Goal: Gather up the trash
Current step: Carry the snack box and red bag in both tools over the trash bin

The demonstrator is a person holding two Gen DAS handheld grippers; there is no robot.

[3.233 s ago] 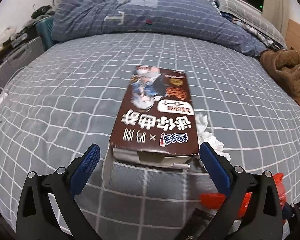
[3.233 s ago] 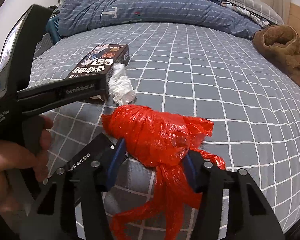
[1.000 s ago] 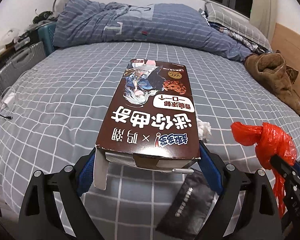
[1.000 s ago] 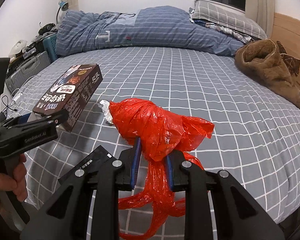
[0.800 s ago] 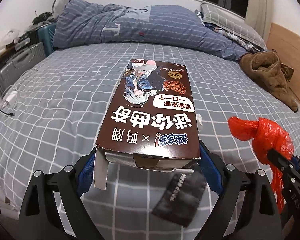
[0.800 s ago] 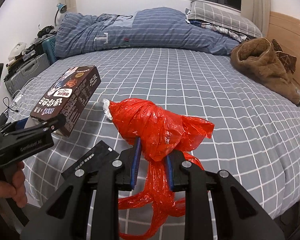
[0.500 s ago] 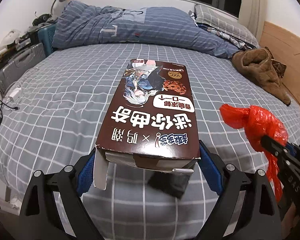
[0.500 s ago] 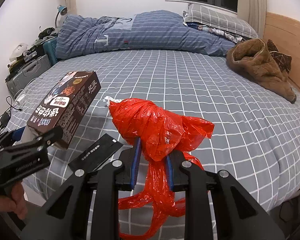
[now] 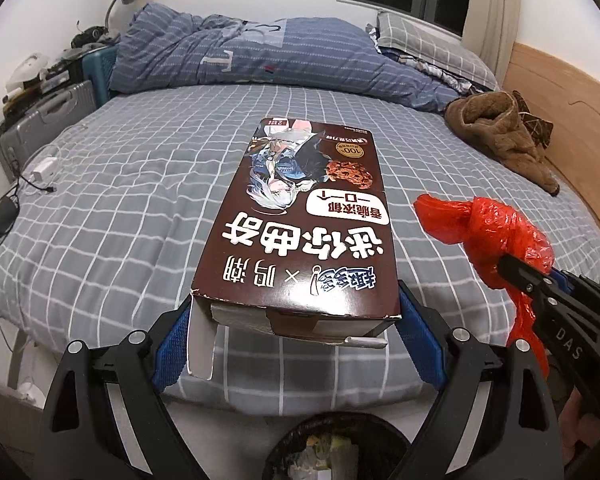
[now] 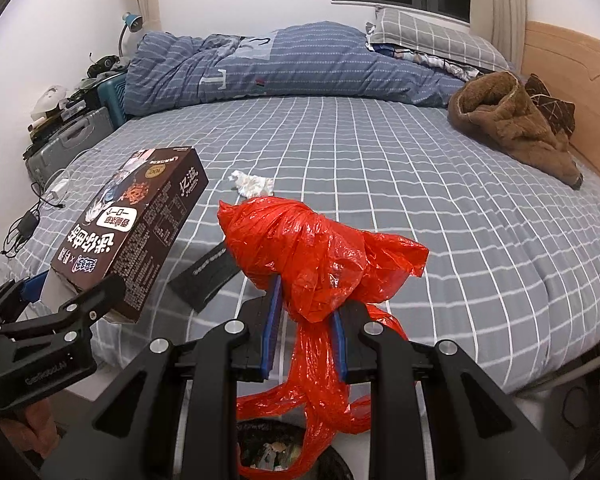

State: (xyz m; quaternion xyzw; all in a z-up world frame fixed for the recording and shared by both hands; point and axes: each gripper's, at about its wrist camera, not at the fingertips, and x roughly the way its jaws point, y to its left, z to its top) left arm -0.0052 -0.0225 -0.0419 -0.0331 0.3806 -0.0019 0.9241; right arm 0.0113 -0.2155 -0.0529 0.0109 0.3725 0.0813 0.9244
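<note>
Bin: I see the round black-lined trash bin point(image 9: 332, 454) below and just ahead of my left tongs; in the right view the same bin point(image 10: 260, 450) sits under my right tongs, already partly filled with scraps.
Left tongs: my left gripper point(image 9: 296, 344) is clenched on the near end of the flat brown cardboard cookie box point(image 9: 300, 228), blue pads pressed on both long sides; the box juts forward, roughly level, its torn flap hanging at the near left corner.
Right tongs: my right gripper point(image 10: 304, 328) pinches the crumpled red plastic bag point(image 10: 312, 260) at its narrow waist, the bulk bulging above the pads and loose tails dangling toward the bin.
Step in hand: I judge this is the drop, with both items lifted off the grey checked bed sheet point(image 10: 440, 208).
How I would do it: tip the box nose-down so its length clears the rim, since it looks longer than the opening is wide; release the bag only when its tails hang inside the liner.
Risk: the box could bridge the rim and tip out.
Left on the bed: beyond my right tongs lies a flat black foil wrapper point(image 10: 206, 274), and farther on a crumpled white tissue point(image 10: 252, 184); both look like trash yet to collect.
Far: a brown fleece garment point(image 10: 512, 128) lies well off to the right.
</note>
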